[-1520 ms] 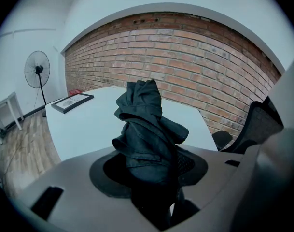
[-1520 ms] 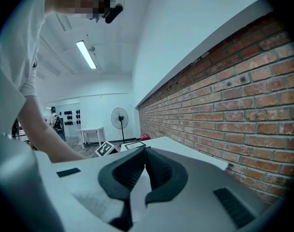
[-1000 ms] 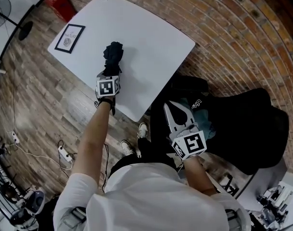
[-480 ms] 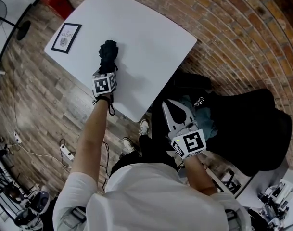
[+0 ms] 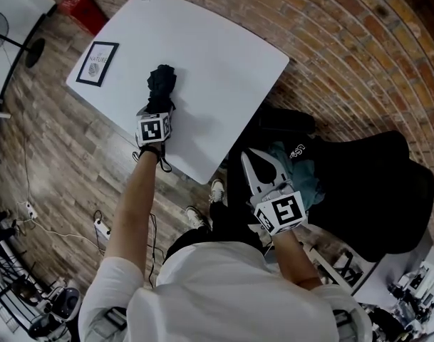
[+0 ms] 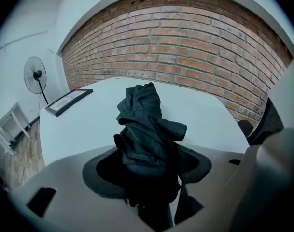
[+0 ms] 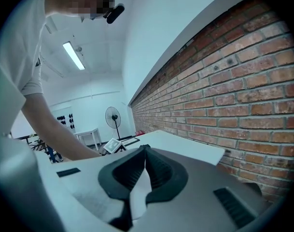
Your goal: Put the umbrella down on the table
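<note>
The black folded umbrella (image 5: 162, 83) lies on the white table (image 5: 224, 48), near its left front part. My left gripper (image 5: 159, 105) points down at the umbrella's near end. In the left gripper view the umbrella (image 6: 147, 124) sits between the jaws of the left gripper (image 6: 149, 151), which are opening, with dark gaps beside the cloth. My right gripper (image 5: 252, 157) is shut and empty, held off the table's front edge above a black chair. Its tips (image 7: 144, 148) meet in the right gripper view.
A framed card (image 5: 97, 64) lies at the table's left corner. A red box (image 5: 85, 7) and a fan base (image 5: 33, 50) stand on the wooden floor beyond. A black chair with a bag (image 5: 359, 184) is at the right, and a brick wall (image 5: 359, 41) runs behind.
My left gripper and the umbrella have shifted a little left and lower onto the table. The right gripper has stayed where it was.
</note>
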The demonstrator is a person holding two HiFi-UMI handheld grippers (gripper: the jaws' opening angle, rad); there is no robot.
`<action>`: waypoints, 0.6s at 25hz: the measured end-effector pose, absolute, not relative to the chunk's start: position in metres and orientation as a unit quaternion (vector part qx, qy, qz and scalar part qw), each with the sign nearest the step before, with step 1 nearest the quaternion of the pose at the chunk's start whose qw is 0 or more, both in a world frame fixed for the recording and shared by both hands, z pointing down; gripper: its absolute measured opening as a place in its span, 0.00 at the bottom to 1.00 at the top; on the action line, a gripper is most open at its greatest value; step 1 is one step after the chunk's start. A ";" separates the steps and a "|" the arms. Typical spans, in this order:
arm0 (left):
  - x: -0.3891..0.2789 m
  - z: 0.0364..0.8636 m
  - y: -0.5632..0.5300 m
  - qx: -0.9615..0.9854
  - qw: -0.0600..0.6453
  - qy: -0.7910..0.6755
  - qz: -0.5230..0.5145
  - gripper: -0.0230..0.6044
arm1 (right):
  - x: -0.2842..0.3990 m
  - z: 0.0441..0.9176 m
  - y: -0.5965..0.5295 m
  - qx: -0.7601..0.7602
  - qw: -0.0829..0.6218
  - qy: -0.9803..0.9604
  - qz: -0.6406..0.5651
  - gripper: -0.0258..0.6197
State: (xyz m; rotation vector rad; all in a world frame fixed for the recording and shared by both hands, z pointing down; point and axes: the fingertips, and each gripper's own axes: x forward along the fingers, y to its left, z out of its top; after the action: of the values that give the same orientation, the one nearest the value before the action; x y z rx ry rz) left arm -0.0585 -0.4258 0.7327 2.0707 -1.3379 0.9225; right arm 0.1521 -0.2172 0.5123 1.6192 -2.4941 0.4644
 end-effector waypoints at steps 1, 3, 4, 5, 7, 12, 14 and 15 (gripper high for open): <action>-0.059 0.732 -0.426 0.763 0.245 -0.492 0.341 0.51 | 0.152 0.513 -0.218 0.536 0.065 -0.827 0.155 0.07; -0.061 0.729 -0.427 0.767 0.235 -0.494 0.336 0.58 | 0.149 0.512 -0.219 0.535 0.061 -0.829 0.154 0.07; -0.062 0.727 -0.428 0.767 0.233 -0.497 0.332 0.60 | 0.149 0.512 -0.220 0.534 0.059 -0.830 0.153 0.07; -0.063 0.724 -0.428 0.768 0.231 -0.499 0.329 0.62 | 0.148 0.511 -0.221 0.533 0.057 -0.830 0.153 0.07; -0.062 0.717 -0.426 0.772 0.227 -0.498 0.324 0.64 | 0.147 0.510 -0.222 0.531 0.055 -0.831 0.154 0.07; -0.059 0.696 -0.419 0.787 0.217 -0.493 0.302 0.67 | 0.140 0.506 -0.225 0.523 0.045 -0.838 0.149 0.07; -0.056 0.686 -0.417 0.793 0.212 -0.491 0.291 0.67 | 0.136 0.504 -0.225 0.523 0.042 -0.839 0.147 0.07; -0.056 0.683 -0.415 0.795 0.209 -0.490 0.289 0.67 | 0.135 0.503 -0.224 0.524 0.040 -0.838 0.148 0.07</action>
State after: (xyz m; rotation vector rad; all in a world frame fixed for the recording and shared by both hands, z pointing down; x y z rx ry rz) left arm -0.0560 -0.4148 0.6828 2.2119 -1.3634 0.8038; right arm 0.1348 -0.2239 0.5027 1.6044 -2.5672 0.4523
